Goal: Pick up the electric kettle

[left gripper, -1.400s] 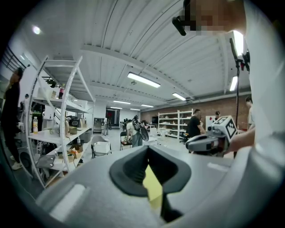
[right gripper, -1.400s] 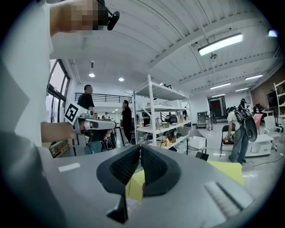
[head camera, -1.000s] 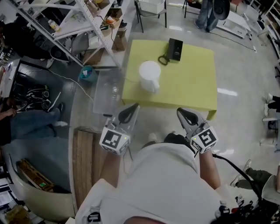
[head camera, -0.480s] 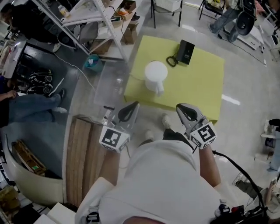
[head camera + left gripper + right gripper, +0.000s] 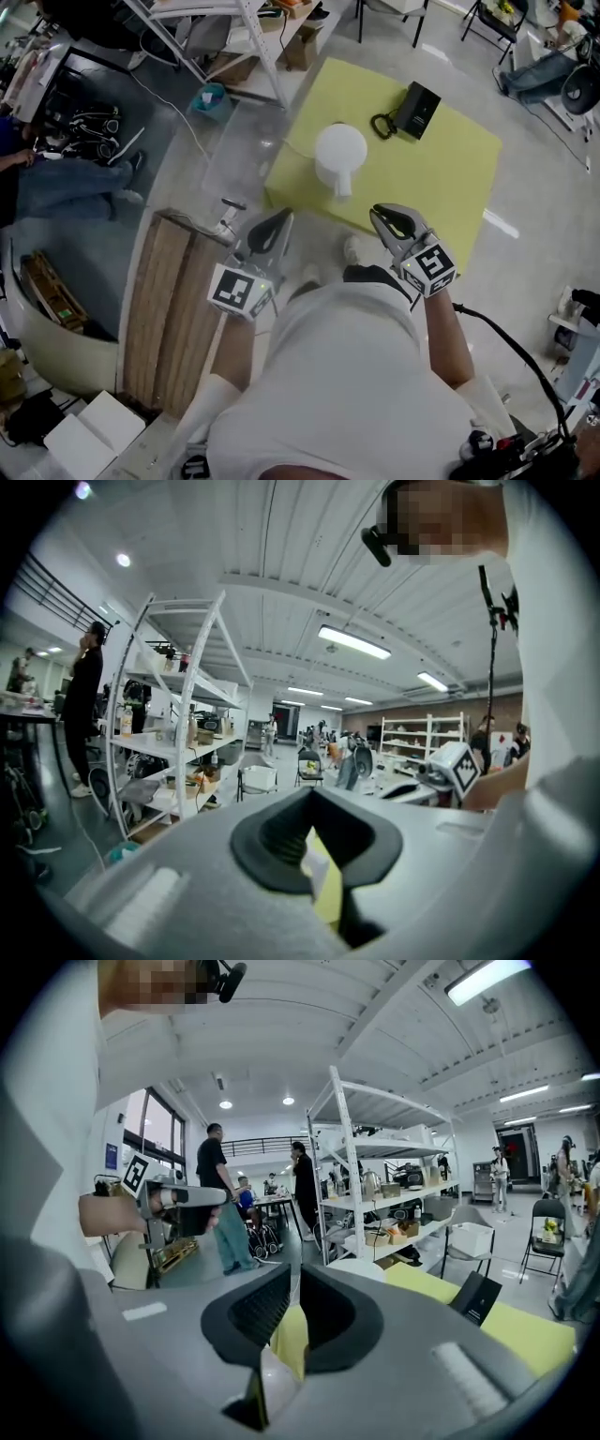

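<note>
The white, round-lidded electric kettle [image 5: 339, 155] stands upright on the pale yellow square table [image 5: 450, 187], close to the table's near edge and towards its left corner. It lies straight ahead of you, in the gap between your two tools and a little beyond both tips.

Your grey left gripper [image 5: 274, 223] points up at the table corner to the kettle's left. Its dark pads stand a little apart, with only table and kettle visible through the gap, so it grips nothing. Your grey right gripper [image 5: 386, 217] sits over the near edge, just right of the kettle. Its jaws have just been opening and now show a narrow slit with nothing in it.

The relation that matters is the white projection [image 5: 343, 185] on the kettle's near side, probably the handle. It faces you and leans slightly towards your right. The right tool looks the nearer of the two, and it is better lined up with that part. The kettle's long axis is vertical, so you would likely come in level from the near side with the jaws spread wider than they are now.
</note>
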A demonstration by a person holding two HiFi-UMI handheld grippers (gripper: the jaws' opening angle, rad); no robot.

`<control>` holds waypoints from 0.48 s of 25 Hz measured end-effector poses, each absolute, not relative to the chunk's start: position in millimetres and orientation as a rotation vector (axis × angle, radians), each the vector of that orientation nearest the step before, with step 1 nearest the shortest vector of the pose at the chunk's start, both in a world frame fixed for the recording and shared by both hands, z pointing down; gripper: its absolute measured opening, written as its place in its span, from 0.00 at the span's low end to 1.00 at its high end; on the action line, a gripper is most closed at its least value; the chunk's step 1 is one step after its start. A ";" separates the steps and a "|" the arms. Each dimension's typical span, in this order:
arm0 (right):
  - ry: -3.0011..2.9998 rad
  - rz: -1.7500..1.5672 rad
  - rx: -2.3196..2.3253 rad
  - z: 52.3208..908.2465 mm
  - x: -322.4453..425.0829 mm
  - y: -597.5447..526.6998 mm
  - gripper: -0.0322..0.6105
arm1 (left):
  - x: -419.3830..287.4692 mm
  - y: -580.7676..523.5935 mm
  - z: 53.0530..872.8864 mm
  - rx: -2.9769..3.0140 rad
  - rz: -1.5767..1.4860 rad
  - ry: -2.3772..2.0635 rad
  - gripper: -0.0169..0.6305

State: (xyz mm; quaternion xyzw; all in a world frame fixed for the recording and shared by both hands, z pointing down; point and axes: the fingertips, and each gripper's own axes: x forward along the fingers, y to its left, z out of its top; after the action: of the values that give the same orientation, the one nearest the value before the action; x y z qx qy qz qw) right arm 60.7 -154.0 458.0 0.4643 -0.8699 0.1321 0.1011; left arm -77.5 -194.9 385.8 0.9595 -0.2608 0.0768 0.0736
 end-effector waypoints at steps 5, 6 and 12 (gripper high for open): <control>-2.594 0.441 1.241 482.1 62.8 -177.2 0.15 | -78.7 -205.8 393.7 2.833 0.242 -0.868 0.03; -2.599 0.451 1.215 487.6 62.8 -181.1 0.15 | -79.1 -206.8 395.0 2.824 0.246 -0.886 0.03; -2.607 0.562 1.048 528.6 55.8 -201.7 0.20 | -89.7 -216.3 407.0 2.751 0.256 -0.996 0.03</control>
State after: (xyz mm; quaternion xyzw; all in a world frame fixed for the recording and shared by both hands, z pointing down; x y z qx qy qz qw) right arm 55.8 -201.7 528.6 0.3622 -0.9012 0.1943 0.1378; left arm -89.7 -216.3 407.0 0.9317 -0.3375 0.0866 0.1023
